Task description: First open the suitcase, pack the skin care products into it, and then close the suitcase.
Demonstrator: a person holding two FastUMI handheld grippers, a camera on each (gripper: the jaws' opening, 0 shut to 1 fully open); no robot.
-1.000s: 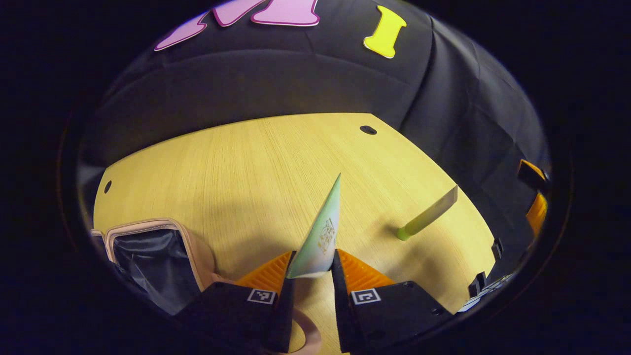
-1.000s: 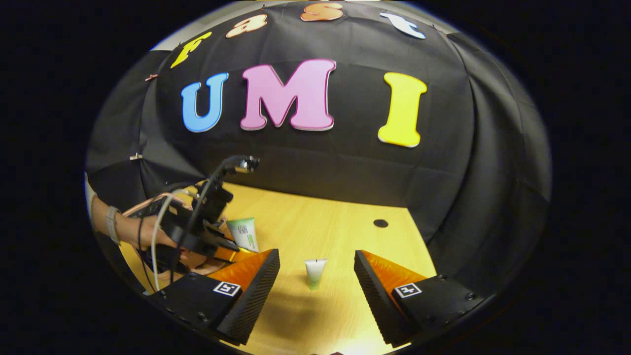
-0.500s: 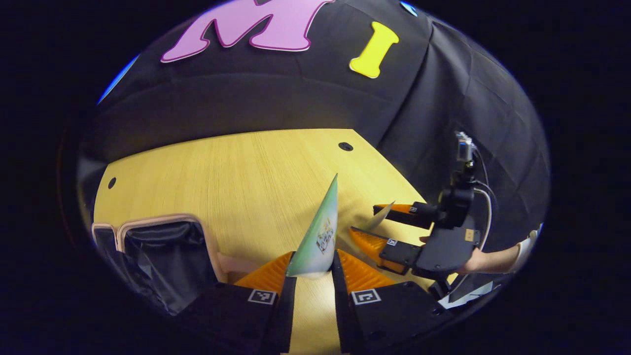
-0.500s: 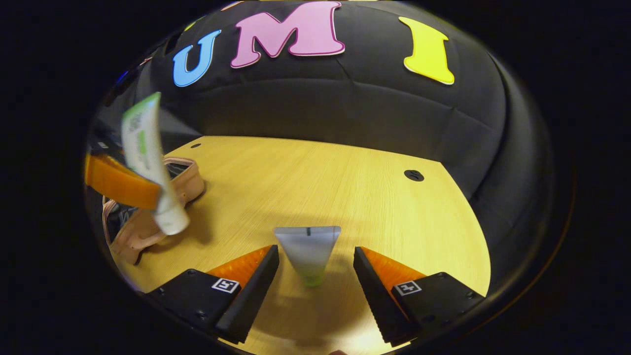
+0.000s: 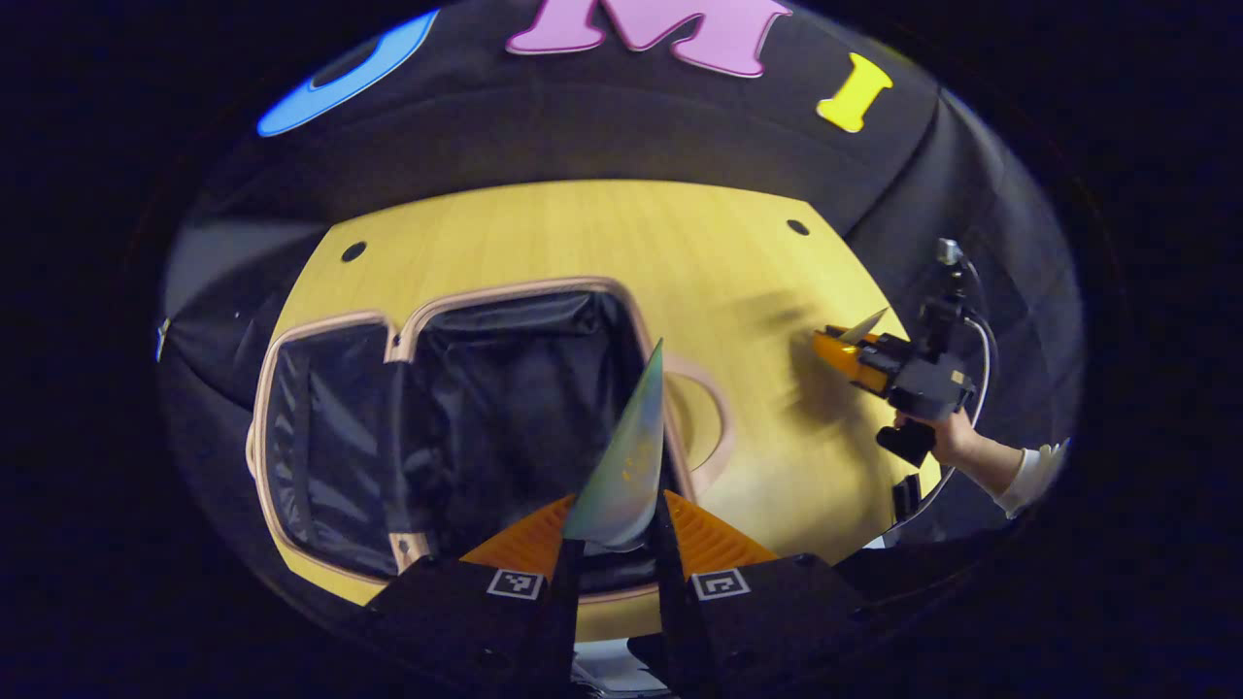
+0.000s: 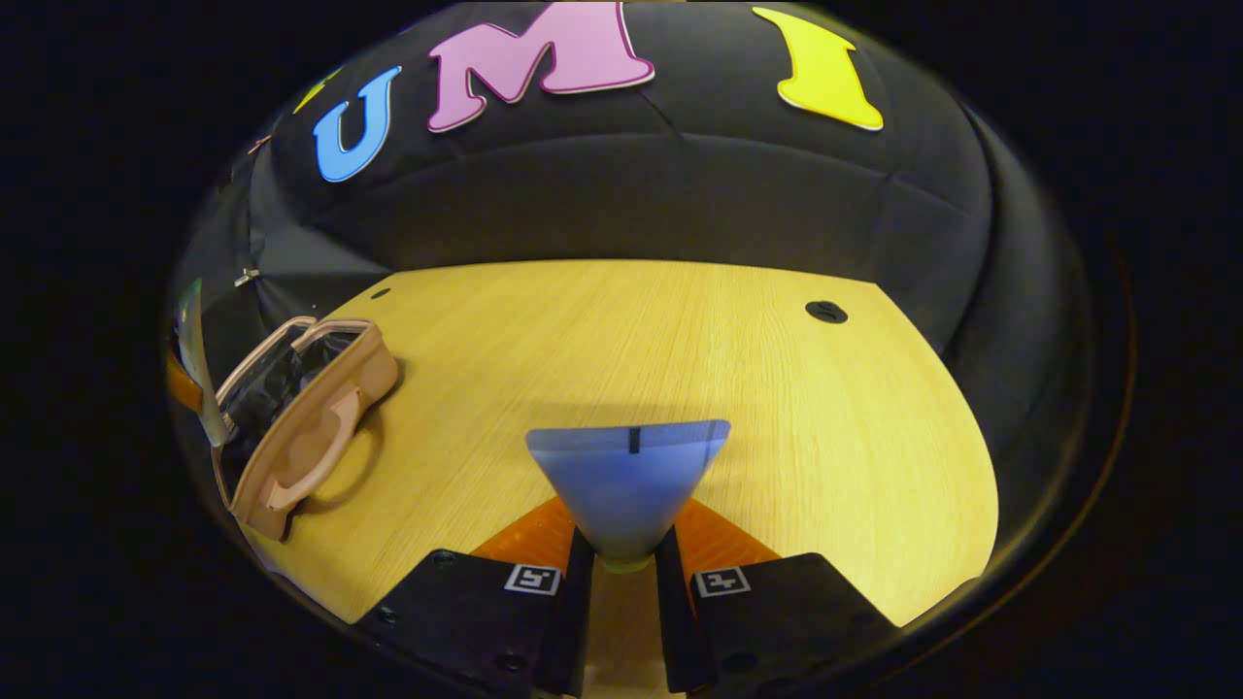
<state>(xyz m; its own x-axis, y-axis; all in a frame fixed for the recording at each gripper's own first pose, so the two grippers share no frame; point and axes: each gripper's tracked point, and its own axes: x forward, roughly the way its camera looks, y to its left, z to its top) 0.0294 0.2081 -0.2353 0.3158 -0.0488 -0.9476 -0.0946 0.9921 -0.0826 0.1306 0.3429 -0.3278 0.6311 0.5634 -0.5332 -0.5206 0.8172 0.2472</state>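
Note:
The pink suitcase (image 5: 466,301) lies open on the wooden table, its black lining showing in both halves. My left gripper (image 5: 614,544) is shut on a green and white tube (image 5: 626,456), held above the suitcase's near right edge. In the right gripper view, my right gripper (image 6: 621,568) is shut on a second tube (image 6: 626,476), its flat crimped end pointing away. That gripper (image 5: 855,354) and its tube also appear at the right in the left gripper view, held by a hand (image 5: 957,442). The suitcase (image 6: 311,417) sits at the far left in the right gripper view.
The wooden table (image 6: 680,349) stretches ahead of the right gripper, with a round cable hole (image 6: 825,312) at the back right. Black cloth walls close the booth behind and at the sides. The suitcase's handle (image 5: 704,417) faces the table's middle.
My left gripper swung left and rose over the open suitcase with its tube. My right gripper closed on the second tube, which stood between its open fingers before, and lifted it.

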